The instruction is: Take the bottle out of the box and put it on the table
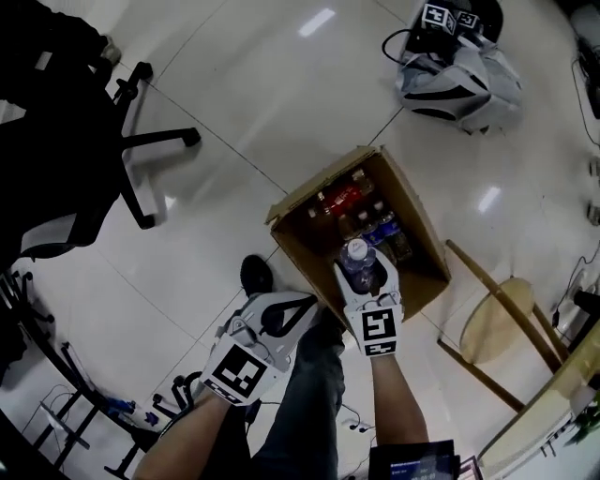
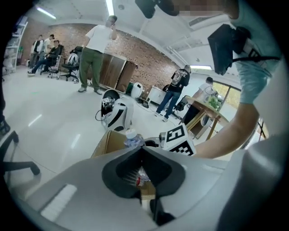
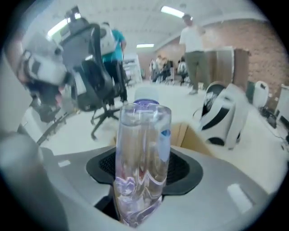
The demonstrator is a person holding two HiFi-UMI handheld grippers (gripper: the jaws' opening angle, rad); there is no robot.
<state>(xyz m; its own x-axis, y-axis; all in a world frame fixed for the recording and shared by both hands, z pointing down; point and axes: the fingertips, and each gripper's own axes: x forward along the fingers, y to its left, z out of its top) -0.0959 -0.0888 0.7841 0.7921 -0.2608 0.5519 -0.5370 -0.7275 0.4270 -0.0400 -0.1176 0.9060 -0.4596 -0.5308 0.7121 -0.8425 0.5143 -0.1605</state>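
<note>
Ceiling lights [image 2: 109,6] glare off glossy floor [image 1: 244,103]; fisheye edges dark.

A: Where's the cardboard box [image 1: 295,258]?

B: On the floor [image 1: 234,112], ahead of the person's legs [image 1: 314,394], with other bottles [image 1: 361,220] inside. 1 bottle [image 1: 356,253] sits between the right gripper's [image 1: 366,267] jaws, above the box's near end. The left gripper [image 1: 305,305] is beside it, leftward.

A: Around it?

B: Office chair [image 1: 84,141] far left, round stool [image 1: 492,328] right, equipment [image 1: 459,80] behind.

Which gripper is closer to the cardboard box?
Right. The right gripper, gripping a clear bottle, is over the box; the left gripper, shut, is off its near left corner.
</note>
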